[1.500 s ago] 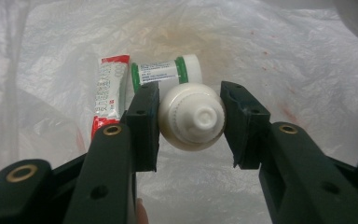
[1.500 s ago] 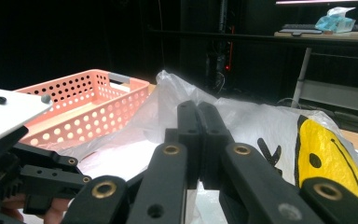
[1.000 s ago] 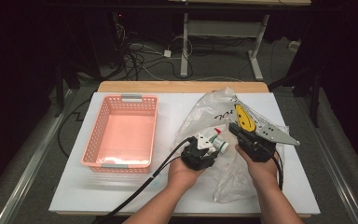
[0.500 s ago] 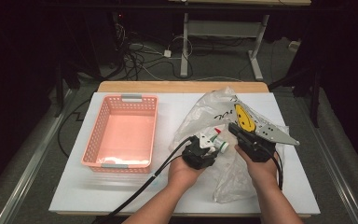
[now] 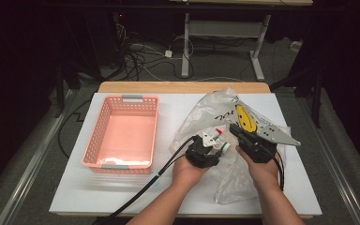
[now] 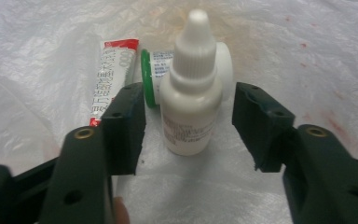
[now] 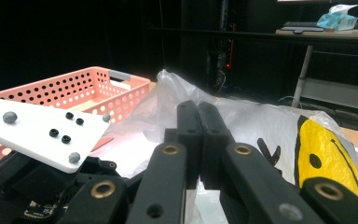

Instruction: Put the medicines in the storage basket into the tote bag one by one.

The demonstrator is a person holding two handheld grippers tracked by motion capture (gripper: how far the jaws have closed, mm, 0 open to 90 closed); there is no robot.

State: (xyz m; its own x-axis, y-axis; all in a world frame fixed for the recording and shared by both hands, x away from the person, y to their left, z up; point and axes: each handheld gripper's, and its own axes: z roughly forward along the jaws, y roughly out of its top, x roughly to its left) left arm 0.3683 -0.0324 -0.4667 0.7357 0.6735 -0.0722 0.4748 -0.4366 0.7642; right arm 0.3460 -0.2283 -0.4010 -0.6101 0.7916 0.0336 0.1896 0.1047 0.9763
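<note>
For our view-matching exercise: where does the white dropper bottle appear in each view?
High view: white dropper bottle, centre, ahead of the left gripper.
Left gripper view: centre, between open jaws that have just been opening.
Right gripper view: not in it.
Shared landmark: the plastic bag.

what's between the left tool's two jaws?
The white dropper bottle, lying on the plastic bag; left tool jaws have just been opening and stand clear of it. Seen in the left gripper view.

High view overhead, facing forward-down — gripper views close, low, all sharing plastic bag [image 5: 225, 140].
</note>
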